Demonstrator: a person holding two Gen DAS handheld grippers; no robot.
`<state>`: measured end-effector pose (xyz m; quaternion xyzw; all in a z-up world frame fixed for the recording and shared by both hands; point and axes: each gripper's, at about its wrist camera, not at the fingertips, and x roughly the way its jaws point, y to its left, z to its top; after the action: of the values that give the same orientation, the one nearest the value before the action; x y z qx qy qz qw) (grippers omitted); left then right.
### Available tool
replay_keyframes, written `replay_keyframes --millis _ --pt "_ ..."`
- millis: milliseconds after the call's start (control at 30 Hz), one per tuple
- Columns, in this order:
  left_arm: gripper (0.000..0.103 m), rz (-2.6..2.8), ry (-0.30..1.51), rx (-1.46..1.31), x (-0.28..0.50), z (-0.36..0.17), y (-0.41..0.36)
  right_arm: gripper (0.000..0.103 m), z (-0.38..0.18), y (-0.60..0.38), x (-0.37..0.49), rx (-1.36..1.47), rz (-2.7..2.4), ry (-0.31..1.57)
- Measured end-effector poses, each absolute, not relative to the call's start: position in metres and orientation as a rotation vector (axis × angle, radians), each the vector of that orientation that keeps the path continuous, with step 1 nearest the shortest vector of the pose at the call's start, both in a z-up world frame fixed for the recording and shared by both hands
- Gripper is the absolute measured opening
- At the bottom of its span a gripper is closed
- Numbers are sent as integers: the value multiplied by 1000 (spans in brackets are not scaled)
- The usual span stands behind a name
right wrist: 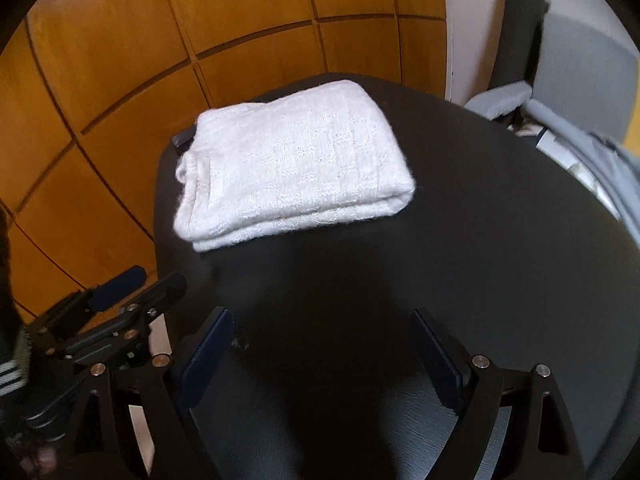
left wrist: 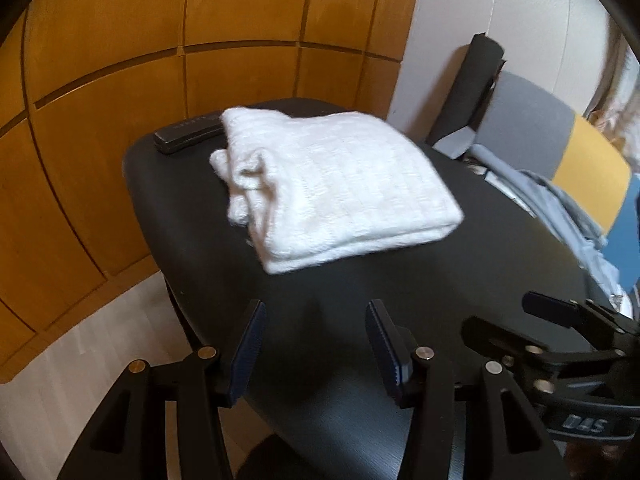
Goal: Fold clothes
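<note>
A black table (right wrist: 460,220) is standing against wood panelling (right wrist: 120,80). A folded white sweater (right wrist: 288,160) is lying at the table's far end, with both the left gripper (left wrist: 316,344) and the right gripper (right wrist: 324,352) hovering open and empty at its near end.

Folded white sweater (right wrist: 292,164) on black table (right wrist: 480,240), right gripper (right wrist: 324,344) wide open, empty.

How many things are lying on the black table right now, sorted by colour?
White: 1, the folded knit sweater.
Black: 1, the slim remote-like bar by the far edge, with the sweater overlapping one end.
Total: 2 on the table. Neither claw touches either.
</note>
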<state>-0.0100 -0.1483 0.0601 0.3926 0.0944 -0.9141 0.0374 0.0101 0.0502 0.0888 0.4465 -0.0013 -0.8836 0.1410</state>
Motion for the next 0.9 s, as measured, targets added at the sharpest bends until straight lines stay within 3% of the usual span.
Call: replay_keyframes --millis 467,700,900 --pt "52 -2797 314 1072 21 85 -156 91 120 33 32 1193 -2601 102" --pt "53 -2747 442 1227 13 67 -163 91 116 32 31 1207 -2611 104" --pt "53 -2716 450 1254 12 57 -163 91 112 28 30 1205 -2597 110"
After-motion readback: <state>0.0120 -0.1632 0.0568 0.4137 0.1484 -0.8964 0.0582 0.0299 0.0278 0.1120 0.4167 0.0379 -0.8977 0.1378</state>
